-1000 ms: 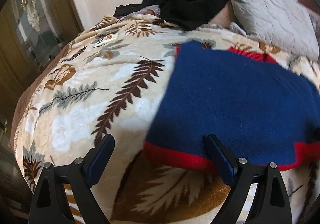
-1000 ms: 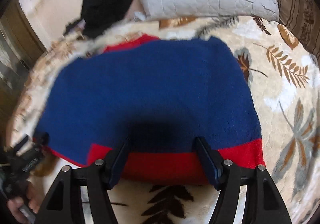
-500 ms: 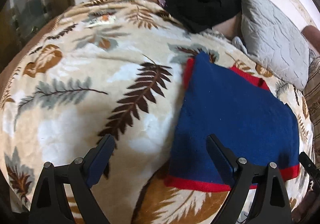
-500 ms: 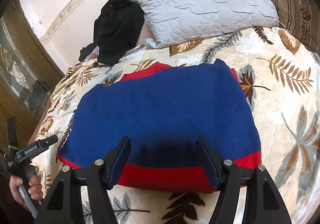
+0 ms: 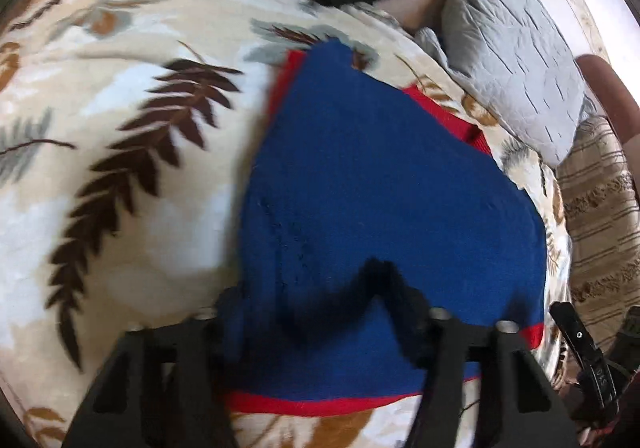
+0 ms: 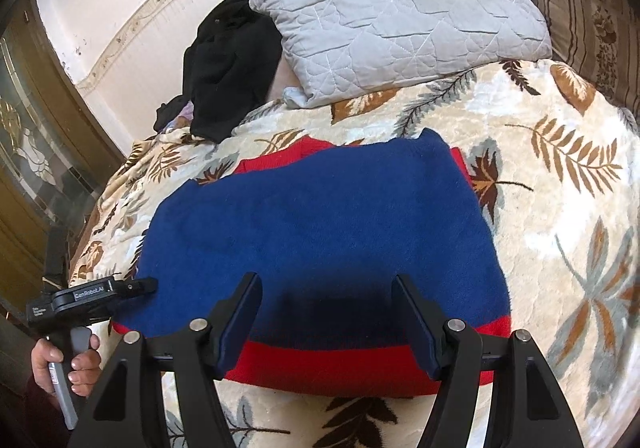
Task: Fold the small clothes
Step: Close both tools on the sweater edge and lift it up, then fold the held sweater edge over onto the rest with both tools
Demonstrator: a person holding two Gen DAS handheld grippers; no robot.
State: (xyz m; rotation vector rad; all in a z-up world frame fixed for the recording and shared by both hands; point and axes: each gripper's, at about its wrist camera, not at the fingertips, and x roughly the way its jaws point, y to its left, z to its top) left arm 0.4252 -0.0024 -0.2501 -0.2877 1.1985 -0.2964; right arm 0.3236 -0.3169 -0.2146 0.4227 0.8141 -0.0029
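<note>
A folded blue sweater with red trim lies flat on the leaf-patterned blanket; it also shows in the left wrist view. My right gripper is open, its fingers held just above the sweater's near red hem. My left gripper is open and blurred, over the sweater's near left corner. In the right wrist view the left gripper sits at the sweater's left edge, held by a hand.
A grey quilted pillow and a pile of black clothes lie at the head of the bed. A striped cushion is at the far right. A wooden door with glass stands left of the bed.
My left gripper has swung right and closer, from the bare blanket onto the sweater's left corner. My right gripper has risen and pulled back slightly. The sweater has not moved.
</note>
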